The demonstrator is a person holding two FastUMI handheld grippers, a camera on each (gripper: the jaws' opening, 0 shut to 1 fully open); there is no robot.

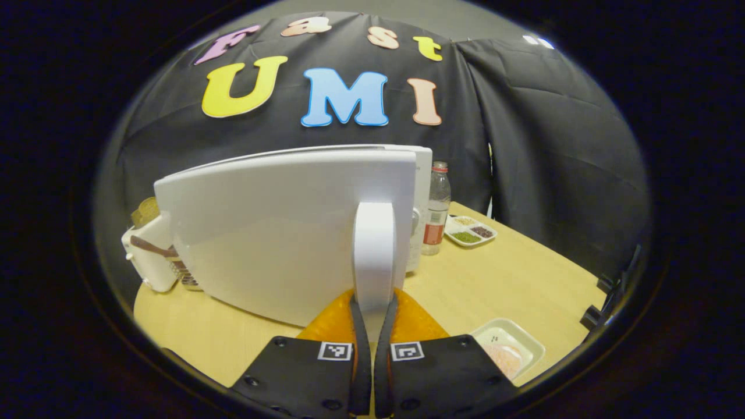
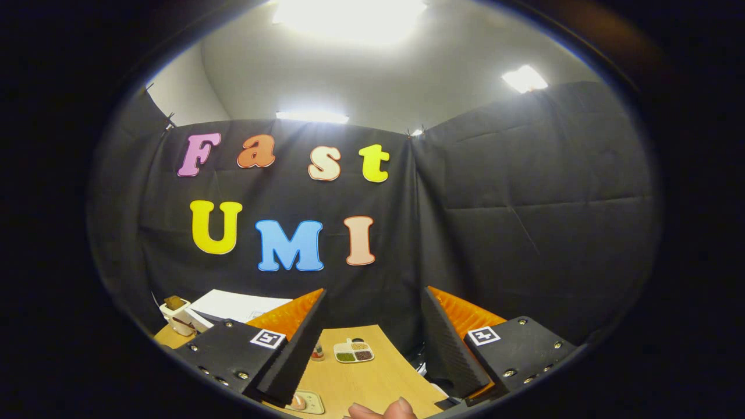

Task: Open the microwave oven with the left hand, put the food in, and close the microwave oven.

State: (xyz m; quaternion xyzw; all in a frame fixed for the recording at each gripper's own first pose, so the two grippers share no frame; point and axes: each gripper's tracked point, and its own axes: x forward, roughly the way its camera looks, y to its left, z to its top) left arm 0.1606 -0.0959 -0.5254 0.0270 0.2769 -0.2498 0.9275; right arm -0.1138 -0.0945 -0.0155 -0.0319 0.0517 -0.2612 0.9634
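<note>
At lower centre, the door handle (image 1: 374, 256) is pinched by the left tool (image 1: 372, 326), the right tool (image 2: 372, 343) is held agape, and the light microwave oven (image 1: 279, 233) may be dragged along the table (image 1: 512, 279) if the door is pulled hard.

I am working in a staged recording booth, not a real kitchen: black cloth (image 2: 524, 192) hangs as walls around a pale wooden bench (image 1: 512, 279), with bright ceiling panels (image 2: 349, 11) above. Kitchen props sit on it: a white microwave oven (image 1: 279, 233), a bottle (image 1: 436, 209), a sectioned dish (image 1: 470, 230).
</note>
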